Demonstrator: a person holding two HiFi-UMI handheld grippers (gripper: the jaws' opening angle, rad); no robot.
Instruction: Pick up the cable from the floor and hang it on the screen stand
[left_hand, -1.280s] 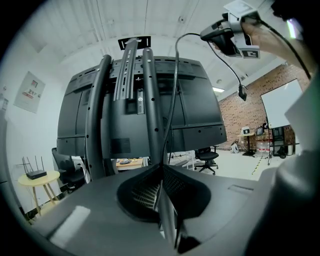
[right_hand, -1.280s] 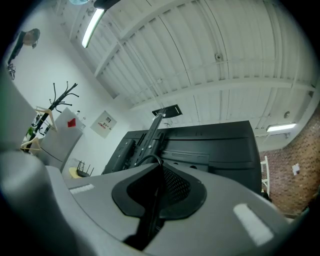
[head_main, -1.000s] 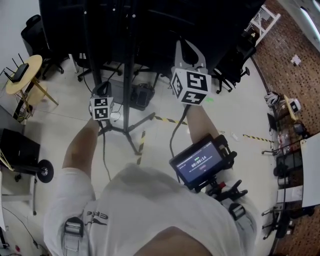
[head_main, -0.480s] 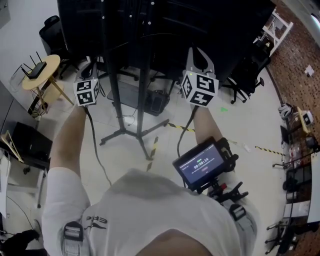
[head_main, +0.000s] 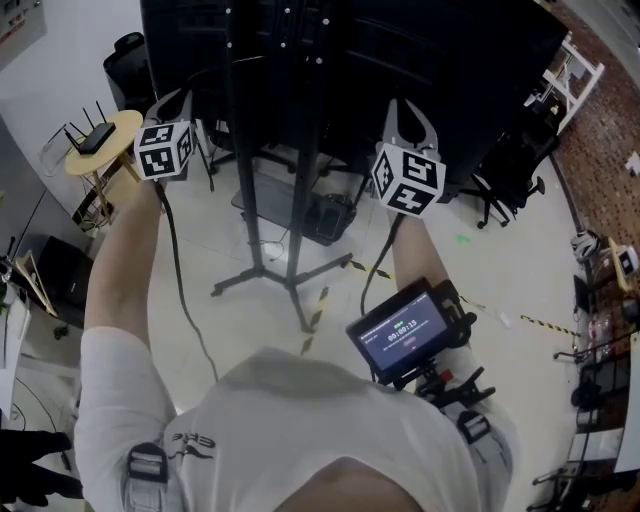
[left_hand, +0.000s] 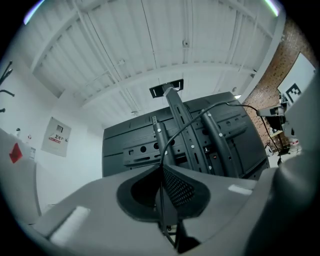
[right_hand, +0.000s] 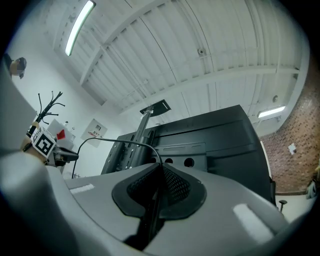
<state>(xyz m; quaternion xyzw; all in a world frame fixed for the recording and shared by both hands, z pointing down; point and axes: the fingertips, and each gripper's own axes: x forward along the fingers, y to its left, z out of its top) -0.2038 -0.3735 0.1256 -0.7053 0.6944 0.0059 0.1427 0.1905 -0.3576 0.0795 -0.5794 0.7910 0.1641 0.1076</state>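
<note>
1. Wall notice (left_hand: 56, 137), far left in the left gripper view: a white sheet with a red heading. The print is too small for me to read.
2. Round yellow worktop (head_main: 125, 122), carrying a black router (head_main: 92, 140) with its aerials up.
3. Left tongs (left_hand: 162, 170): closed on the cable and held up to the left of the stand. The cube behind them bears black-and-white square markers.
4. Cable (left_hand: 192, 122): thin, black and round, with no print or label that I can see. It leaves the left tongs, arcs through the air across the back of the screen and runs to the right tongs. This stretch is clear of the floor. I cannot tell whether it touches the mounting rails.
5. Screen stand (head_main: 290, 230): a black pole on tripod feet. The screen's back is black, with rails and round holes.
6. Right tongs (right_hand: 161, 167): closed on the same cable (right_hand: 115, 141), beside the screen's right half.
7. Forearm monitor (head_main: 405, 330): a dark display with a green mark and a row of timer digits, not safely legible.
</note>
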